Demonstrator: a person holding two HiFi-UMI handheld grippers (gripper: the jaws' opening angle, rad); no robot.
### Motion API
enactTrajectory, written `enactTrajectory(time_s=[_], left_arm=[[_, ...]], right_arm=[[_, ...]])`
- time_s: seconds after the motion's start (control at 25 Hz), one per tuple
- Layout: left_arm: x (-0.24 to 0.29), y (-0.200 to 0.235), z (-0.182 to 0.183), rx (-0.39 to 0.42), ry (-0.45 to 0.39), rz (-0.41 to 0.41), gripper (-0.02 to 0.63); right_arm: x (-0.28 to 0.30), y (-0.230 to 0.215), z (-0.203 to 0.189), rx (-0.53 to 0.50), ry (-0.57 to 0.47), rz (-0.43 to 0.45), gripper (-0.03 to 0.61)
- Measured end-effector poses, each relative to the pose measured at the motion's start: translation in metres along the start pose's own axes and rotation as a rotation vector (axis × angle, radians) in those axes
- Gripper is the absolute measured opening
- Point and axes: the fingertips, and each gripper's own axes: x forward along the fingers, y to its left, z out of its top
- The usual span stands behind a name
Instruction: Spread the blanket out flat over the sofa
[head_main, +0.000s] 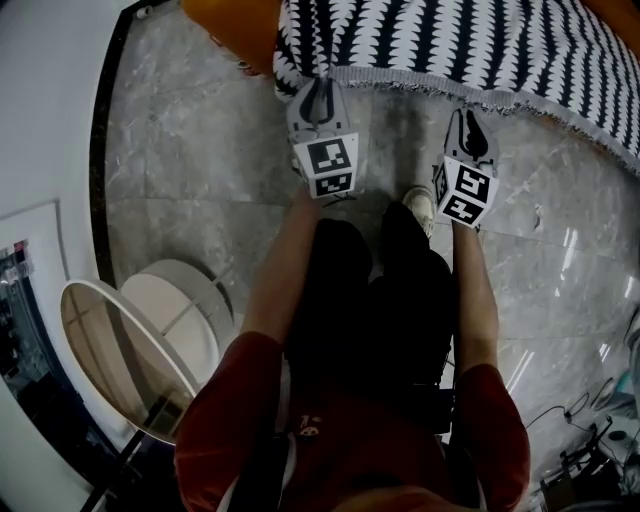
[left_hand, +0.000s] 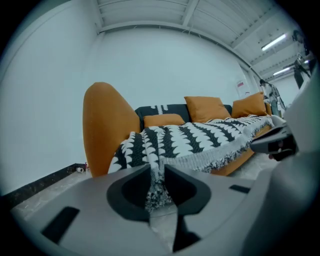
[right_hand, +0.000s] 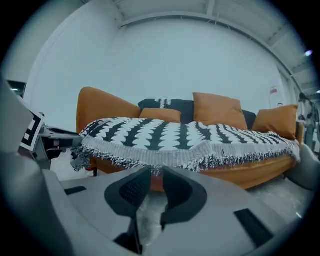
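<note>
Left hand-held gripper (left_hand: 156, 172) is clenched on the blanket (left_hand: 190, 137), right at the corner by the sofa's (left_hand: 107, 125) orange end, with a fold of the black-and-white weave running from the seat into the narrow gap between my jaws. Right hand-held gripper (right_hand: 154, 175) is released, jaws apart and gripping nothing, tips just beside the fringe (right_hand: 200, 160) that hangs off the seat front. The blanket lies across the seat, back to the cushions (right_hand: 217, 111). I'm standing close in front on the marble floor (head_main: 200, 150), both grippers side by side at the blanket's near edge
</note>
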Motion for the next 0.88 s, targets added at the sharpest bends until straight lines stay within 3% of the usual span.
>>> enactTrajectory(time_s=[0.16, 0.36, 0.72, 0.88], left_arm=[[-0.012, -0.005, -0.002, -0.007, 0.008, -0.029, 0.110], [-0.026, -0.012, 0.011, -0.020, -0.023, -0.046, 0.114], [-0.047, -0.027, 0.087, -0.018, -0.199, -0.081, 0.114], [-0.057, -0.025, 0.131, -0.030, -0.329, -0.096, 0.114]], right_arm=[[-0.012, 0.008, 0.002, -0.003, -0.006, 0.023, 0.107], [-0.027, 0.014, 0.029, 0.001, -0.069, 0.035, 0.110], [-0.053, 0.015, 0.104, 0.000, -0.246, 0.049, 0.115], [-0.061, 0.017, 0.134, -0.010, -0.330, 0.049, 0.118]])
